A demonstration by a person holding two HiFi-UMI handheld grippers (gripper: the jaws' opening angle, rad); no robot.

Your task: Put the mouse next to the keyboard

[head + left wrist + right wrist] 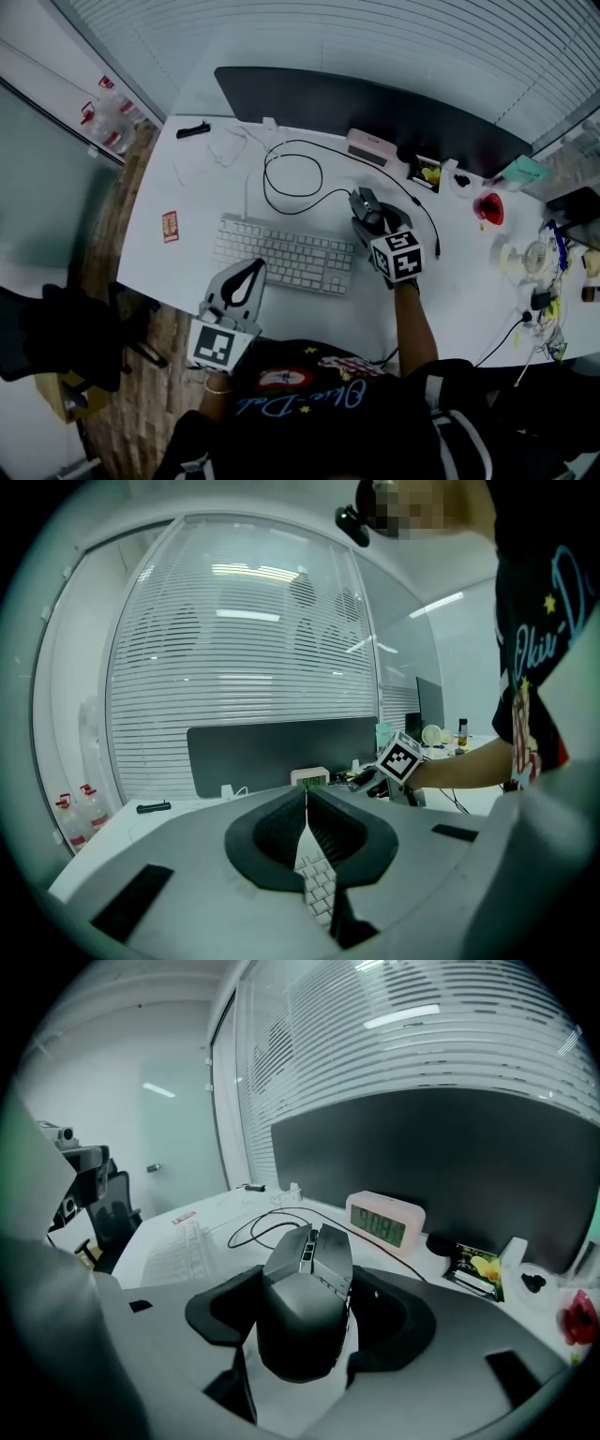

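A dark wired mouse point(367, 210) sits between the jaws of my right gripper point(368, 221), just off the right end of the white keyboard point(286, 255). In the right gripper view the mouse point(307, 1297) fills the gap, and the right gripper point(314, 1288) is shut on its sides. Whether it rests on the desk or hangs just above it I cannot tell. Its black cable point(292, 178) loops across the desk behind the keyboard. My left gripper point(246, 279) hovers over the keyboard's front left edge, shut and empty. In the left gripper view the left gripper point(306, 797) has its tips together, with keyboard keys point(317, 885) showing below.
A black monitor point(356, 108) stands along the back of the white desk point(187, 187), with a pink clock point(370, 147) before it. A red cup point(489, 208), a small fan point(534, 258) and clutter crowd the right side. A black marker point(192, 129) and red card point(170, 226) lie left.
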